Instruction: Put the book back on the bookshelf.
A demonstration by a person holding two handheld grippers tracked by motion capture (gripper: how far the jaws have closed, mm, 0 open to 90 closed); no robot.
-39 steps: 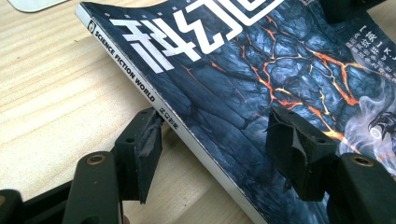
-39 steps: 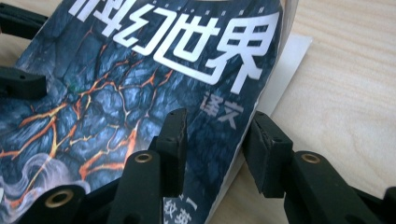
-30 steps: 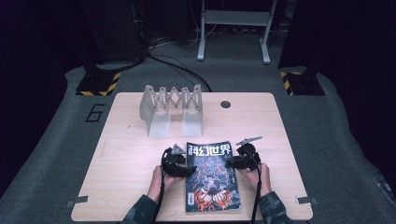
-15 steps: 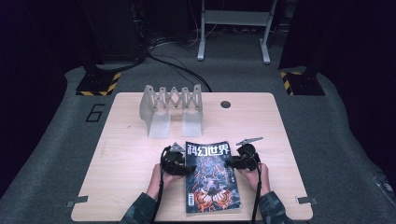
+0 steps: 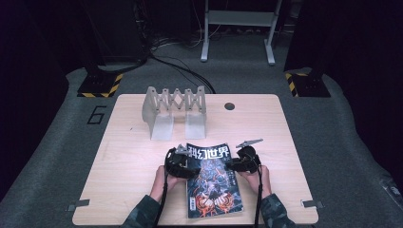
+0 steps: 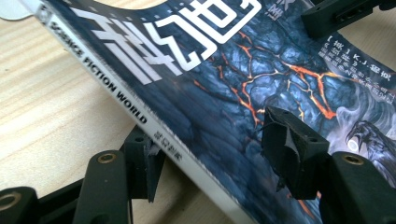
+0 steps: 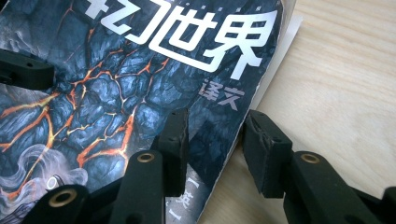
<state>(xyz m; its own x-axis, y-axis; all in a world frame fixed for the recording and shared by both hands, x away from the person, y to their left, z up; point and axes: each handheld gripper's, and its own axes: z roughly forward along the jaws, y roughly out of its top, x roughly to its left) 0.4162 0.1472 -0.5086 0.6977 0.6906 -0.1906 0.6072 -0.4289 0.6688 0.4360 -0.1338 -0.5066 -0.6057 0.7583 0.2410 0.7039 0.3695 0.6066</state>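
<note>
The room was dark, with a grey carpeted floor [image 5: 57, 156] marked with a "6", black cabinets with yellow-and-black striped feet, loose cables and a grey metal stand [image 5: 237, 28] at the back. On the floor stood a light wooden table [image 5: 128, 156] with rounded corners and a small round hole [image 5: 229, 106] near its far edge. Toward the far side of the table sat a pale grey accordion-style rack [image 5: 175, 110], its dividers upright.

The magazine [image 5: 211, 183] lay on the near middle of the table, well apart from the rack. Its long axis ran from the person's side toward the far side, tilted slightly, with the white title at the far end and the spine along the left edge. The cover faced up, dark blue with orange cracks.

The left gripper [image 5: 183, 161] stood at the spine side; in the left gripper view its jaws were parted astride the spine edge [image 6: 154, 126], one low beside the spine, the other over the cover. The right gripper [image 5: 233, 165] stood at the opposite edge; in the right gripper view its jaws were apart, straddling the cover's slightly raised free edge [image 7: 233, 140], not pressed together on it.
</note>
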